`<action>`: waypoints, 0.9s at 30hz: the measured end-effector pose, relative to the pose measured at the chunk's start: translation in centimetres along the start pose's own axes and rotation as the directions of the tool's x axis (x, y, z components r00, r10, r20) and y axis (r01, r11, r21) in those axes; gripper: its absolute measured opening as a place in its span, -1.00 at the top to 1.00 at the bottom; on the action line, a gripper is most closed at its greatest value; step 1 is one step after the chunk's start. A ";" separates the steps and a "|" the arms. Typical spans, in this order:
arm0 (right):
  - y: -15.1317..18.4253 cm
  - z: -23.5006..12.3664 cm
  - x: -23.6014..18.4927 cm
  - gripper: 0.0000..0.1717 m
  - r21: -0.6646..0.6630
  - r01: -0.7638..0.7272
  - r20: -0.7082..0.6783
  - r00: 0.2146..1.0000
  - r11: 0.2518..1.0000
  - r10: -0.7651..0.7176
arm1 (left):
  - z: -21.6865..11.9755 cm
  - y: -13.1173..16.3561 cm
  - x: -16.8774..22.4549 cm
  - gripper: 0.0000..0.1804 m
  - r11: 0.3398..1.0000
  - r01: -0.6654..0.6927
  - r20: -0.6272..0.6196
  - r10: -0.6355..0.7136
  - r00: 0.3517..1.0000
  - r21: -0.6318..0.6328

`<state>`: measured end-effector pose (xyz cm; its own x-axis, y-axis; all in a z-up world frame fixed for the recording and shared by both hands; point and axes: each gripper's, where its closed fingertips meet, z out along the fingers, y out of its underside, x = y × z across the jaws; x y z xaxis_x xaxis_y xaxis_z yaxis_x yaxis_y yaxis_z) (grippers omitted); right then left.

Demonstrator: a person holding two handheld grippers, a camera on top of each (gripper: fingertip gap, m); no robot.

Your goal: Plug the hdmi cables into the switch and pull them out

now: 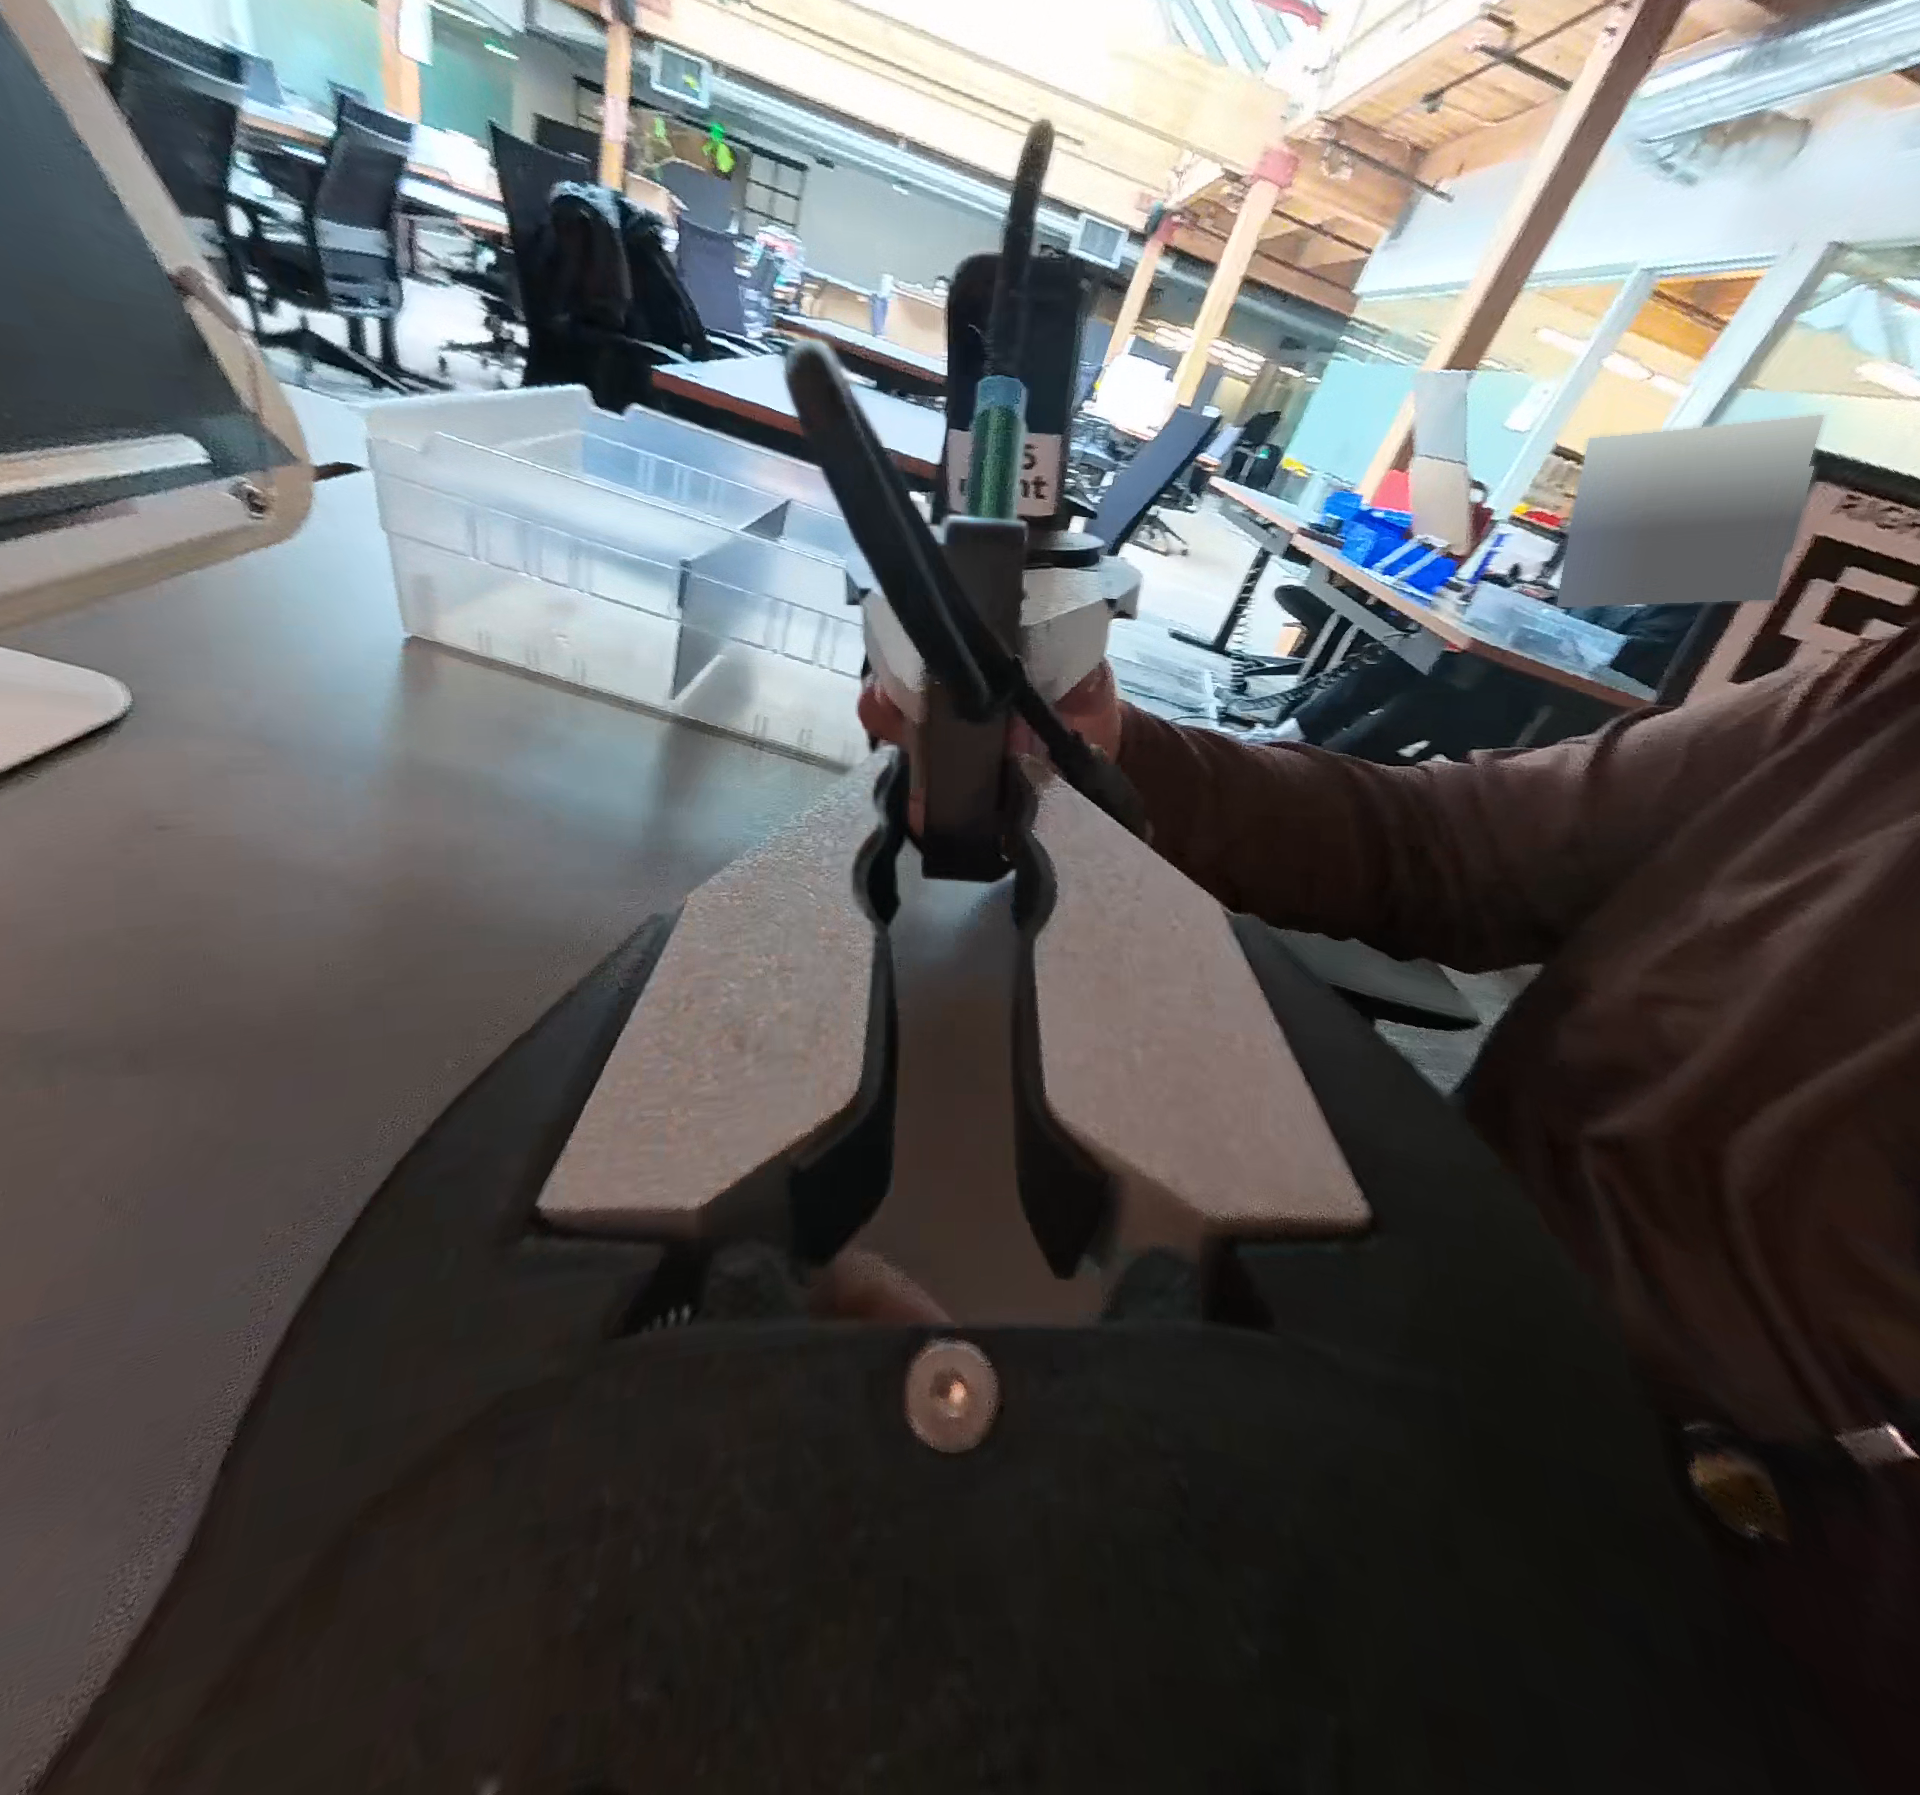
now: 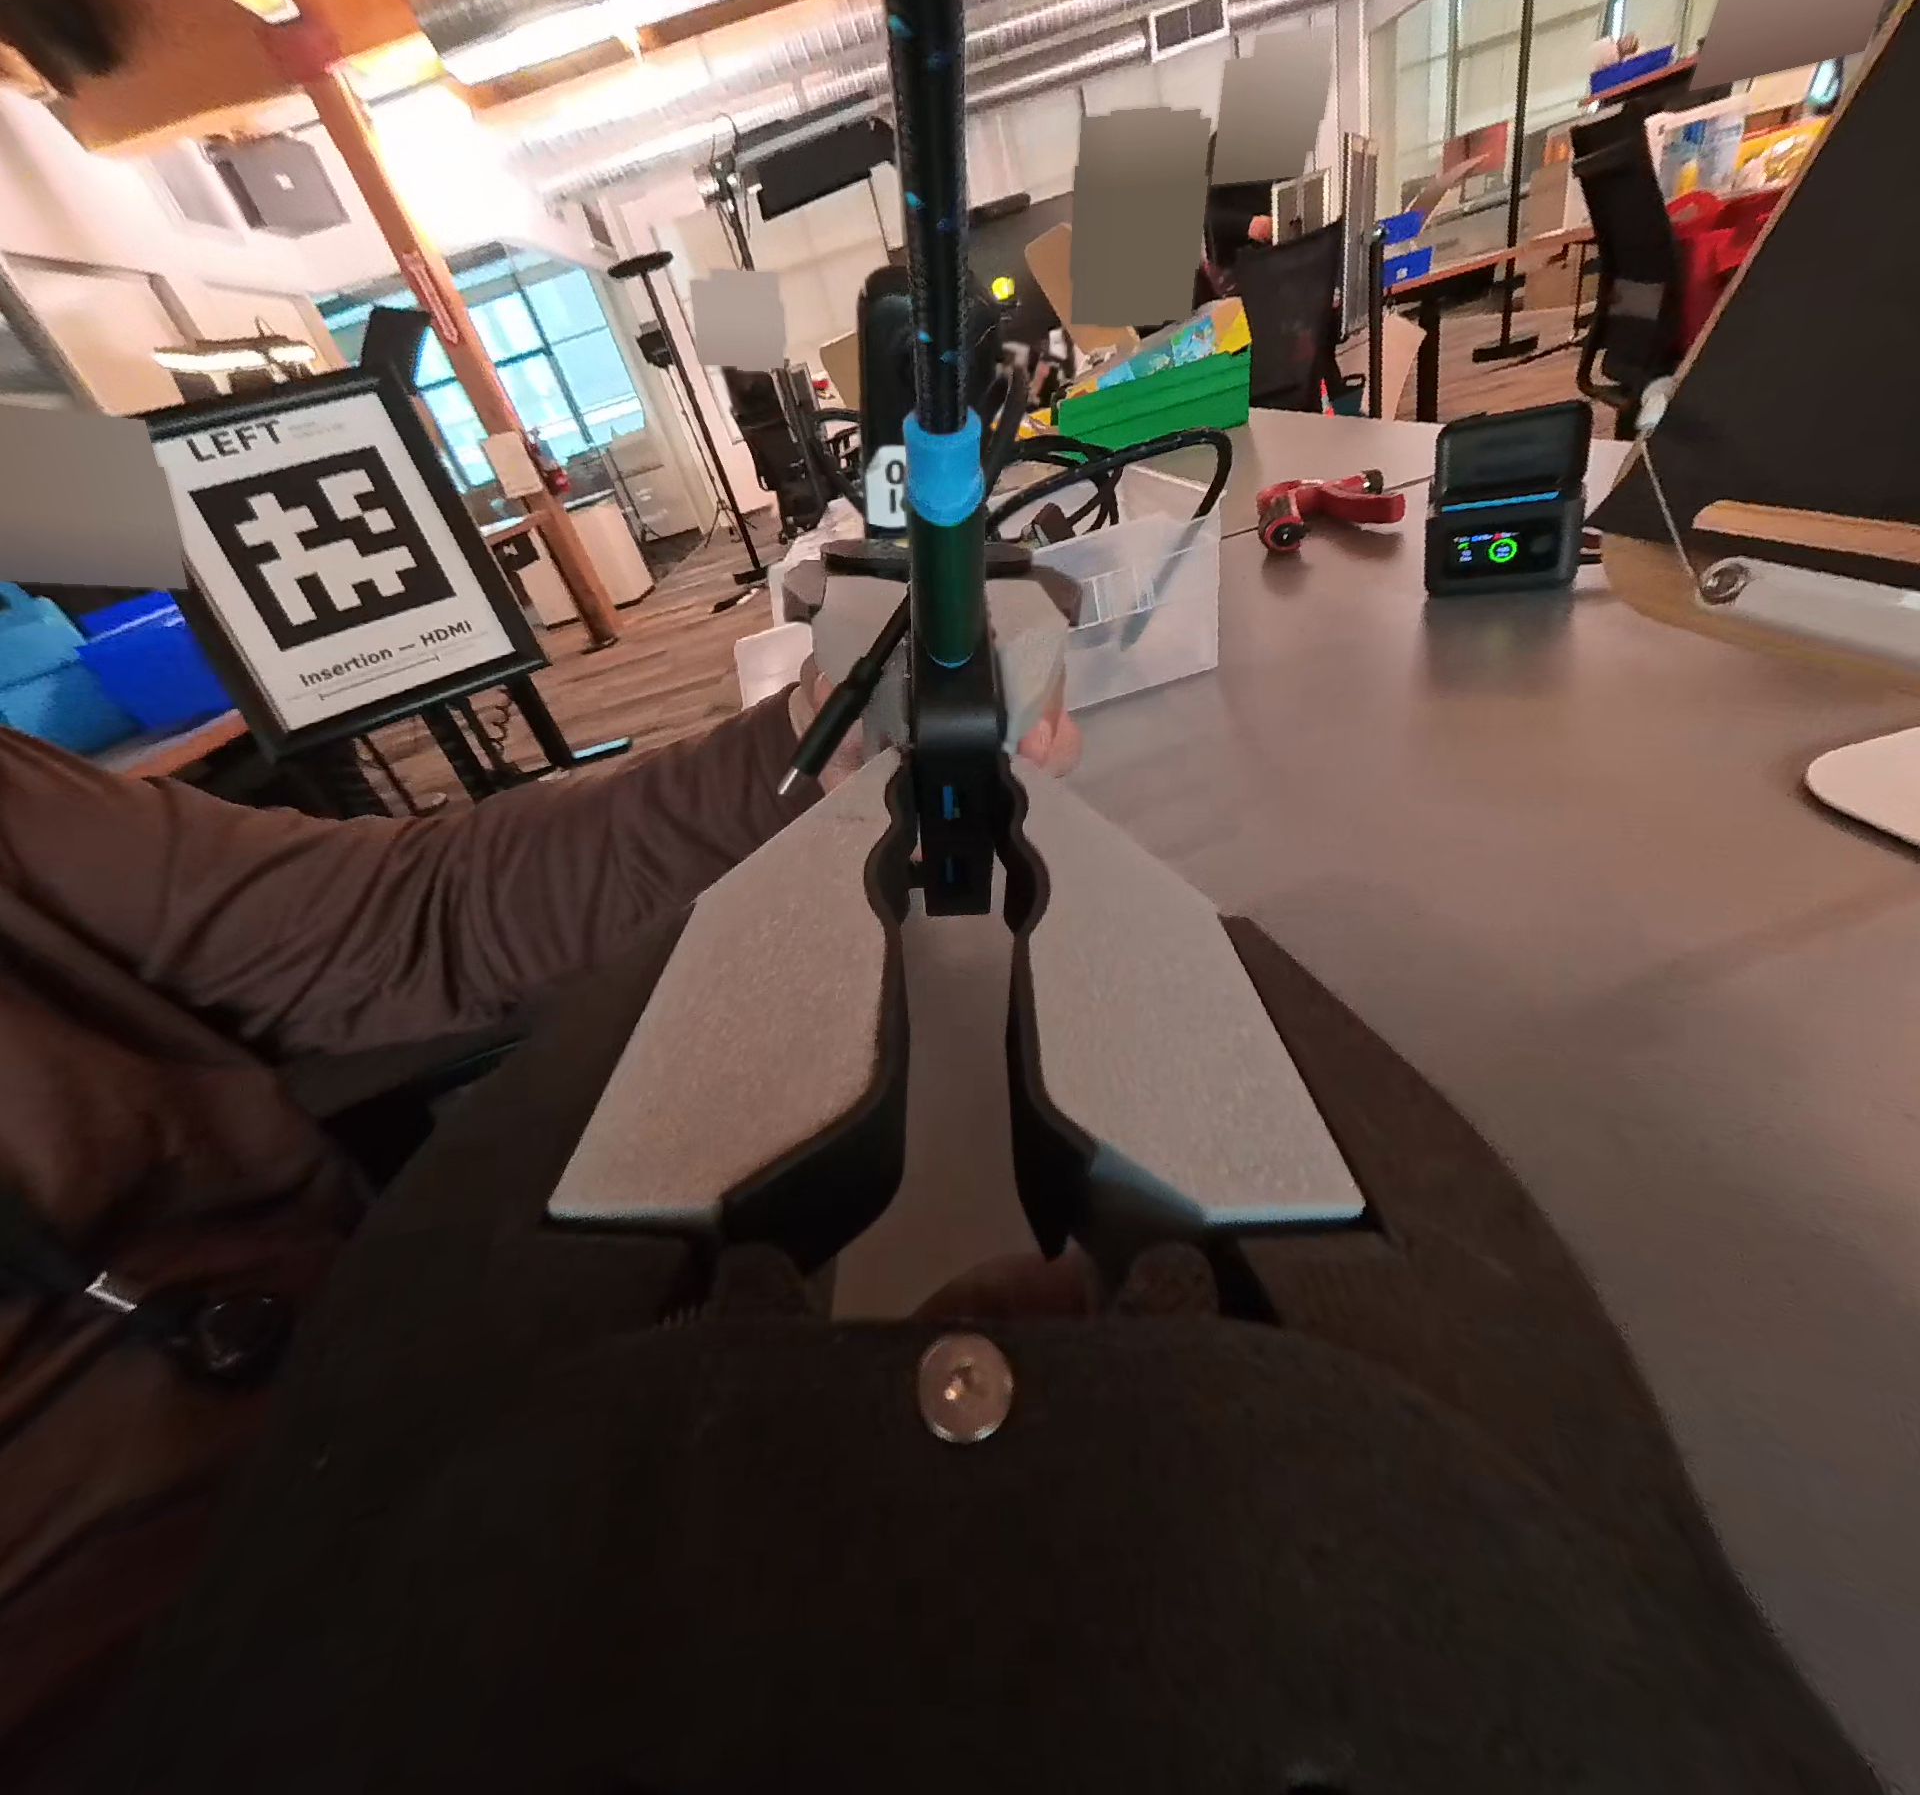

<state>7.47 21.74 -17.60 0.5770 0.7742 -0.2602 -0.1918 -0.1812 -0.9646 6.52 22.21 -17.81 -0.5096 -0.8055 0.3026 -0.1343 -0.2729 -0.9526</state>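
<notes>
While both tongs grip the dark switch (image 2: 951, 810) from opposite sides, fingers narrowed onto its body, we judge one braided HDMI cable (image 2: 935, 291) already plugged in — rising straight above our right gripper (image 2: 951, 872). Pulling out remains; beyond our left gripper (image 1: 961, 841), blur hides the ports — we cannot tell how the crossing leads connect.

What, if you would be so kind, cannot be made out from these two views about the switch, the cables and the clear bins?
- Left wrist view: the switch ports are hidden by its own end face; motion blur softens the crossing black cables.
- Right wrist view: the braided cable is cut off by the top edge.
- Right wrist view: the clear bin contents are partly hidden by the other gripper.
- Both views: grey patches cover background people.
</notes>
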 end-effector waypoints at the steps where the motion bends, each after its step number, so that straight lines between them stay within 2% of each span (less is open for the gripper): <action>1: 0.1 0.0 -0.1 0.88 -0.002 -0.017 0.013 1.000 1.000 0.017 | 0.1 0.0 0.2 0.84 1.000 0.006 -0.020 -0.006 1.000 0.001; 7: 1.2 0.5 -0.5 0.88 -0.055 -0.057 0.054 0.997 0.997 0.060 | 1.2 1.8 0.8 0.84 0.996 -0.050 -0.041 0.047 0.998 -0.079; 11: 0.6 0.4 0.0 0.86 -0.029 -0.044 0.014 0.999 0.999 0.044 | 1.6 1.4 -0.1 0.88 0.984 -0.162 0.028 0.164 0.986 -0.068; 18: -1.2 -0.4 -0.4 0.68 0.049 0.041 -0.002 0.999 0.998 -0.041 | 1.7 0.5 -0.2 0.88 0.995 -0.104 0.029 0.104 0.994 0.002; 20: -2.1 -0.9 -0.2 0.70 0.096 0.063 -0.030 0.998 0.993 -0.060 | 1.7 0.9 -0.4 0.88 0.995 -0.095 0.033 0.096 0.995 -0.013; 23: -3.2 -2.1 0.6 0.92 0.156 0.082 -0.081 0.994 0.984 -0.070 | 1.9 1.5 -0.6 0.88 0.996 -0.085 0.029 0.086 0.996 -0.032; 27: -3.3 -2.2 0.6 0.92 0.156 0.095 -0.094 0.992 0.983 -0.081 | 2.0 1.2 -0.5 0.88 0.997 -0.073 0.026 0.073 0.997 -0.016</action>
<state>10.18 21.44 -14.61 0.6625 0.7261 -0.1839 -0.2574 -0.0099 -0.9662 8.32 21.16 -19.08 -0.4959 -0.8366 0.2327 -0.1105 -0.2050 -0.9725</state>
